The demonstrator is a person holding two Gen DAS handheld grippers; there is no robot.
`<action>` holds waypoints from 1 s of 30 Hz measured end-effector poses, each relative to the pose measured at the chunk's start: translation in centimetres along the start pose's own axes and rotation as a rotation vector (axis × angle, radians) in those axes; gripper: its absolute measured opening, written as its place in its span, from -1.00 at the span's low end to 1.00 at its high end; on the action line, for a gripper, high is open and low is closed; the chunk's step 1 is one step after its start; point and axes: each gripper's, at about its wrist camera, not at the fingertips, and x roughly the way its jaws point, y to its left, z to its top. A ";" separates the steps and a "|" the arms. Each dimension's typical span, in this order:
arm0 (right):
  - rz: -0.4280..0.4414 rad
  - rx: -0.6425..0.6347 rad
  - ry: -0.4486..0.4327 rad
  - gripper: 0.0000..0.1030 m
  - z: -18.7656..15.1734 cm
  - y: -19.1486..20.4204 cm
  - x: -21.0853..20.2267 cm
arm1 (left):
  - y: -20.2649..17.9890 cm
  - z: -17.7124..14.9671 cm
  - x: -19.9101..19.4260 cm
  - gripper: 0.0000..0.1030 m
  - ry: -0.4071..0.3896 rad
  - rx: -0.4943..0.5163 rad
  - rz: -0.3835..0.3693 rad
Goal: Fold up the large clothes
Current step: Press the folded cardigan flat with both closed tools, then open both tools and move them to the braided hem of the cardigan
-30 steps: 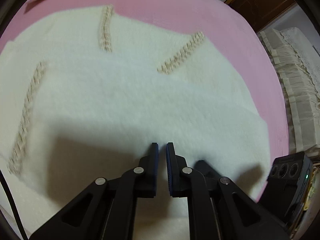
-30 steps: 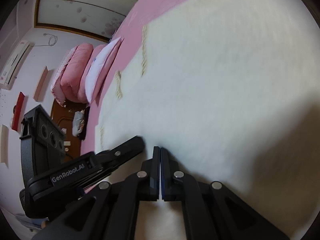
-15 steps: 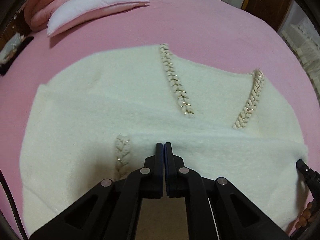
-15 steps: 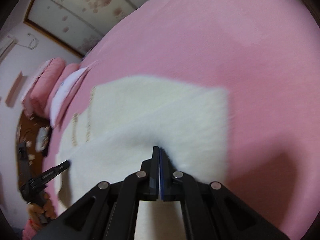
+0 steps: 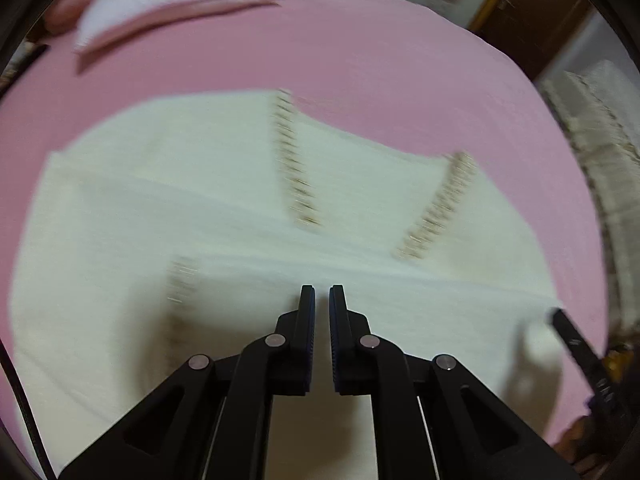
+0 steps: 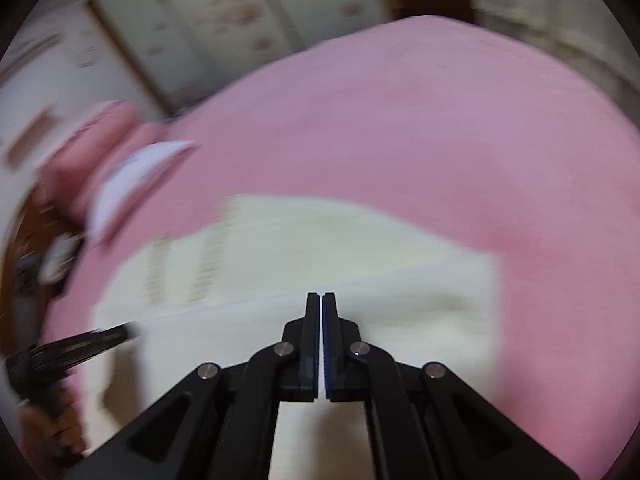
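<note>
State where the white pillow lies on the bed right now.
In the left wrist view the white pillow lies at the upper left on the pink bedspread, beyond the cream garment.

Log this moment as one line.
phase: mid-fold | garment: white cardigan on pink bed | left gripper: shut, empty | right gripper: shut, empty

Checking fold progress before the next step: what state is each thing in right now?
Garment: cream, flat on the bed, one fold across it.
Left claw: nearly shut, nothing between the fingers.
Right claw: shut, empty.
Pillow: lying at the bed's far end.
</note>
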 end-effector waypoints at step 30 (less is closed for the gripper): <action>-0.409 0.185 0.153 -1.00 -5.2 -3.7 -3.3 | 5.8 -7.4 -3.3 -0.54 0.008 0.045 0.159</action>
